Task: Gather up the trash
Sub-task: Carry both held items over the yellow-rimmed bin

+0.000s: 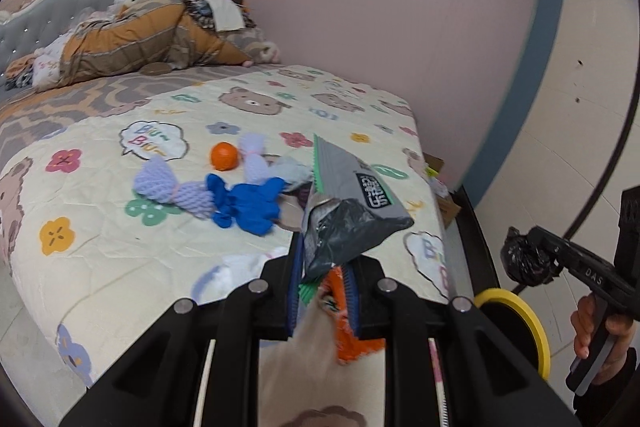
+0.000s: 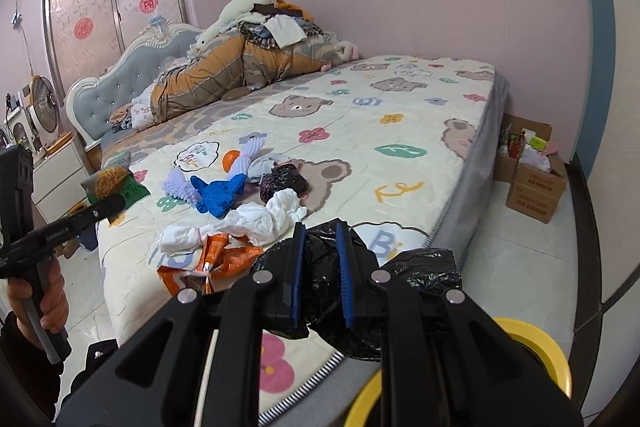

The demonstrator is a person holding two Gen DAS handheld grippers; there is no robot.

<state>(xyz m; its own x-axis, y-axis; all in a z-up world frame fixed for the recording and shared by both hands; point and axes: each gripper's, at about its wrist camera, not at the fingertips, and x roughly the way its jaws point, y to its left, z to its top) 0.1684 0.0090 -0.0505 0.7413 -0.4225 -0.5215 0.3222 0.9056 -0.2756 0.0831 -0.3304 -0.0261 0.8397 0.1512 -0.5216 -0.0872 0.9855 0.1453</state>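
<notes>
Above the bed (image 2: pixel 400 99), both grippers tilt downward: left gripper (image 1: pixel 326 281) clamps a grey snack wrapper (image 1: pixel 352 203); right gripper (image 2: pixel 320 267), at 3 o'clock, pinches a black plastic bag (image 2: pixel 320 279).

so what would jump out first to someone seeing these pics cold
Probably the two full grippers: the left gripper clamps a grey snack wrapper, and the right gripper pinches a crumpled black plastic bag. Behind them, bright litter sits mid-bed: a blue glove, white tissues and an orange ball.

"DAS" on right gripper (image 1: pixel 528 259), "Biu" on bedspread (image 1: pixel 148 143)
</notes>
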